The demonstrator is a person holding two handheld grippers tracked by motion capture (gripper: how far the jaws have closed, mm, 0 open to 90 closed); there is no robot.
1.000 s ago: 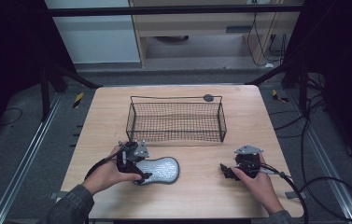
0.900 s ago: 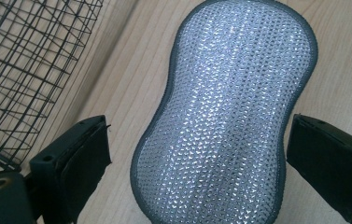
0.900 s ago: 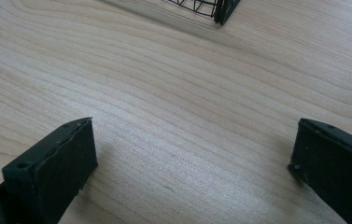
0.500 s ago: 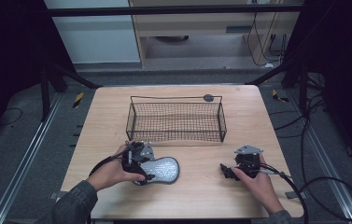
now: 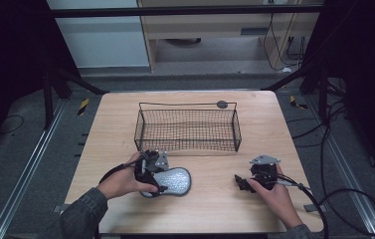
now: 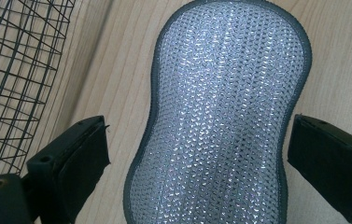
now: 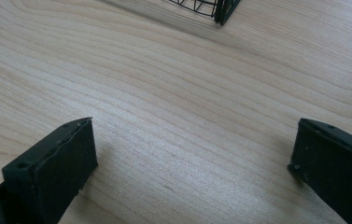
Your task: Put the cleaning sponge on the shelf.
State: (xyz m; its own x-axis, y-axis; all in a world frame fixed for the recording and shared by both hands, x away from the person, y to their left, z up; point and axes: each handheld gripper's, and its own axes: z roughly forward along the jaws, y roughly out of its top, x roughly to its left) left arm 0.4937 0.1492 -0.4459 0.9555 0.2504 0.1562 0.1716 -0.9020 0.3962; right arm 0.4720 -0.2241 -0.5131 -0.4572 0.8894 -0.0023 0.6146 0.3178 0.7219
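Lying flat on pale wooden table (image 5: 215, 209): silver scrubber pad (image 6: 220, 116).

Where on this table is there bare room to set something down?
Bare wood lies between the silver scrubbing pad and the right gripper, and either side of the wire basket. It is crowded where the left gripper straddles the pad.

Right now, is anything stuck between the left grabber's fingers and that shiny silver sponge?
No. The left gripper is open with its fingers on either side of the silver sponge, and bare wooden table shows in the gaps. The wire basket stands just beyond the sponge, not between them.
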